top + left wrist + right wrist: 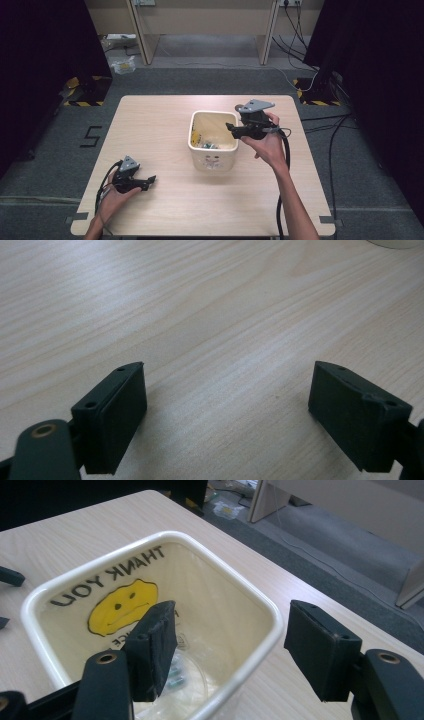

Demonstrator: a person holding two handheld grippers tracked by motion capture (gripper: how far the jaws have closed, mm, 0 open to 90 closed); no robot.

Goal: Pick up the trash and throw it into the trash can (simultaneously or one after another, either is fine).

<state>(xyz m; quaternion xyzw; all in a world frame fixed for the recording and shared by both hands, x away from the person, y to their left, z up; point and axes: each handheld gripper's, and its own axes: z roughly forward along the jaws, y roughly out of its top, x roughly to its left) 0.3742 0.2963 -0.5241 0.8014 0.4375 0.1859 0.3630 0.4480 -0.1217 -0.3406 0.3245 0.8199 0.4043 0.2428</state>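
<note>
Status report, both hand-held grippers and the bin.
Left hand-held gripper open, low over table. Right hand-held gripper open, astride bin rim. Nothing blocking.

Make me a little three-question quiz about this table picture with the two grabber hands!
1. True or false: the left gripper is holding something.
2. Where is the right gripper? A) over the rim of the white bin B) flat on the table C) under the table
3. Fill in: through the bin's wall you can read the words THANK ___ above a yellow face.

Key: 1 false, its jaws are open over bare wood. 2 A. 3 YOU.
</note>
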